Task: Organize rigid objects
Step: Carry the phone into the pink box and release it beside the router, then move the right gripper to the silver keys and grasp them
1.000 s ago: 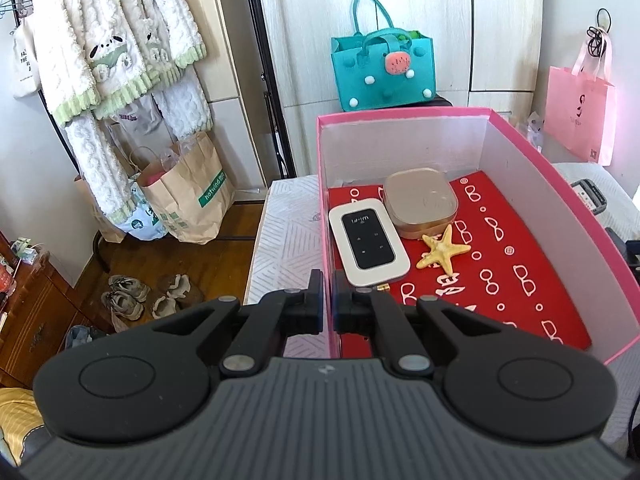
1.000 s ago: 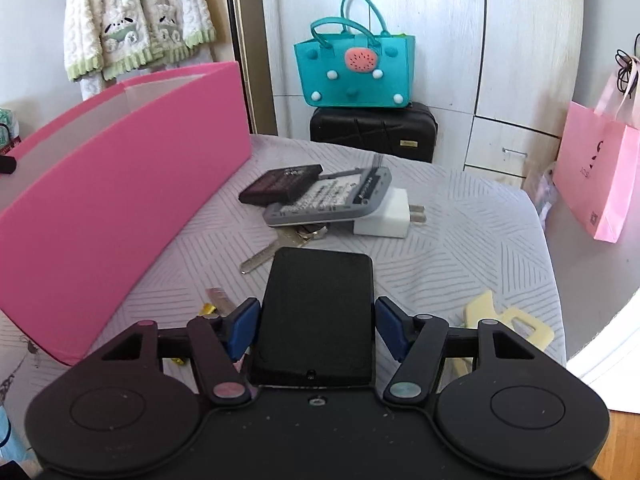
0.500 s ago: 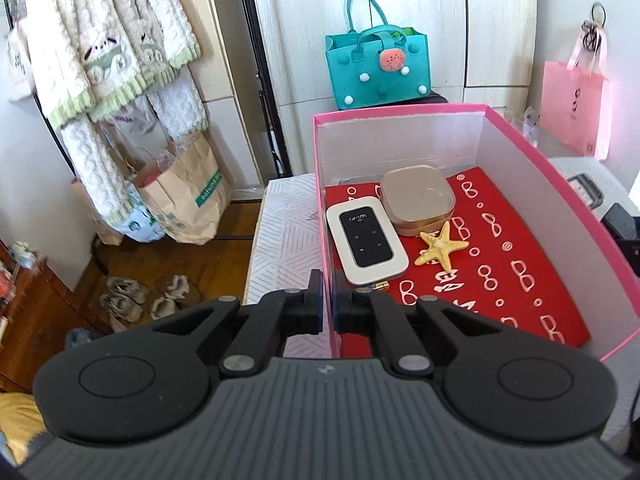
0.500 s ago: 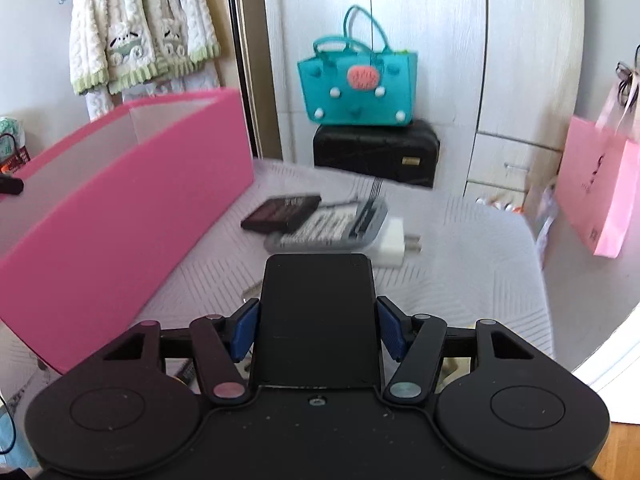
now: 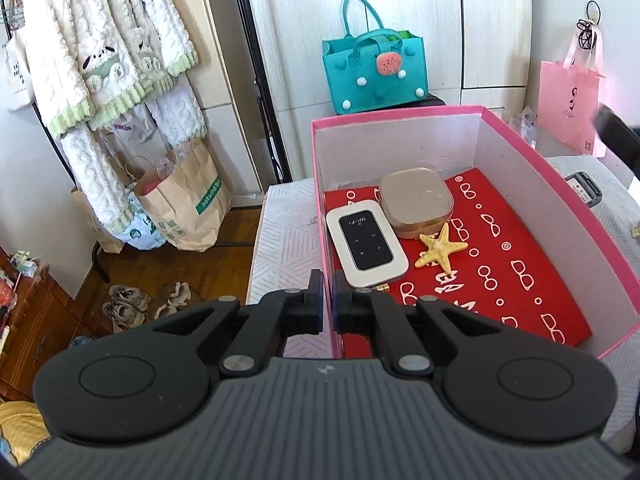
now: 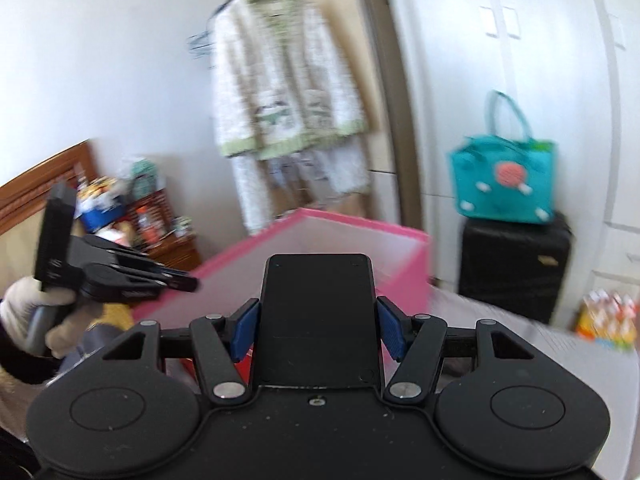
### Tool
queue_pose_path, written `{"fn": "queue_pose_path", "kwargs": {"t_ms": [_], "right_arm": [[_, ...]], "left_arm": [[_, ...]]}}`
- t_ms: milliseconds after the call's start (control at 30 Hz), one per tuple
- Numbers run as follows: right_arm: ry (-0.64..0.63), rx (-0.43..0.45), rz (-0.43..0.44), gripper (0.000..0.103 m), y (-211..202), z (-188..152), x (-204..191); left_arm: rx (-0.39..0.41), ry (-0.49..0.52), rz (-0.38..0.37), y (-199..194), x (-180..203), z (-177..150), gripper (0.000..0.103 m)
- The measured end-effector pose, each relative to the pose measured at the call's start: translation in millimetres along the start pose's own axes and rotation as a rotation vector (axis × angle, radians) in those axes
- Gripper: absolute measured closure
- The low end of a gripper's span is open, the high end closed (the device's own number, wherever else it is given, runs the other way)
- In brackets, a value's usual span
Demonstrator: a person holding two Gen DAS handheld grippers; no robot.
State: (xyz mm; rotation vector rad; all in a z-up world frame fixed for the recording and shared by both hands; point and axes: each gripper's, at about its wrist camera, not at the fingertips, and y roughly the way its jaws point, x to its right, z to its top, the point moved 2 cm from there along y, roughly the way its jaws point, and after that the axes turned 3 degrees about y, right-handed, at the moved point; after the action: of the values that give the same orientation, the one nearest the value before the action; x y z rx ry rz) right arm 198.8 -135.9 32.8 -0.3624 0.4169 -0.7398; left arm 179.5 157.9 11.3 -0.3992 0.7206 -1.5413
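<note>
A pink box (image 5: 400, 114) with a red patterned floor stands open on the table. Inside lie a white wifi router (image 5: 366, 242), a gold square case (image 5: 416, 206) and a yellow starfish (image 5: 440, 248). My left gripper (image 5: 328, 300) is shut on the box's near left wall, one finger on each side. My right gripper (image 6: 318, 328) is shut on a flat black device (image 6: 318, 312), held in the air in front of the pink box (image 6: 360, 228). The right wrist view is blurred. It also shows the left gripper (image 6: 176, 282) and a gloved hand (image 6: 24, 300).
A grey calculator (image 5: 584, 190) lies on the patterned table (image 5: 288, 240) right of the box. Behind are a teal bag (image 5: 376, 76) on a black suitcase (image 6: 516, 268) and a pink paper bag (image 5: 568, 104). Clothes (image 5: 100, 60) hang at left.
My right gripper has lifted the black device off the table and swung left toward the pink box. The left gripper has kept its hold on the box wall.
</note>
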Motion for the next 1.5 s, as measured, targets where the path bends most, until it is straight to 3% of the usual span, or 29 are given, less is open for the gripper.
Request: {"fn": "queue_pose_path", "kwargs": {"t_ms": [133,233,367,533,600,733,900,1167,1367,1500], "right_arm": [[-0.105,-0.095,0.034,0.037,38.1,17.8,-18.6],[-0.173,-0.213,0.071,0.037,76.9,20.7,-27.2],[-0.212,-0.368,0.115,0.037,122.5,13.0,-36.0],[-0.246,-0.525,0.191,0.037,152.0,-6.3,-43.7],[-0.276,-0.559,0.183,0.037,157.0,-12.3,-45.6],[-0.366,-0.489,0.065,0.029,148.9,-8.4,-48.1],[-0.306,-0.399,0.06,0.029,118.8,1.8,-39.8],[-0.184,-0.077,0.014,0.024,46.1,9.9,-14.4],[-0.116,-0.053,-0.124,0.02,8.3,-3.9,10.3],[-0.026,-0.105,-0.107,0.02,-5.0,-22.8,27.4]], "left_arm": [[0.036,-0.002,-0.01,-2.9,-2.7,1.7,0.099],[0.038,-0.003,-0.02,0.5,-4.4,2.2,0.099],[0.035,-0.005,-0.034,4.6,-6.1,0.3,0.099],[0.043,-0.009,-0.049,4.4,-7.1,-1.2,0.099],[0.044,-0.011,-0.053,4.9,-8.0,-1.0,0.099],[0.044,-0.015,-0.058,4.9,-9.6,-0.8,0.099],[0.045,-0.018,-0.053,5.0,-9.2,-1.1,0.099],[0.04,-0.021,-0.032,6.3,-5.5,0.7,0.099],[0.034,-0.032,-0.025,6.3,-5.2,1.7,0.099],[0.029,-0.037,-0.021,6.7,-4.9,2.1,0.099]]}}
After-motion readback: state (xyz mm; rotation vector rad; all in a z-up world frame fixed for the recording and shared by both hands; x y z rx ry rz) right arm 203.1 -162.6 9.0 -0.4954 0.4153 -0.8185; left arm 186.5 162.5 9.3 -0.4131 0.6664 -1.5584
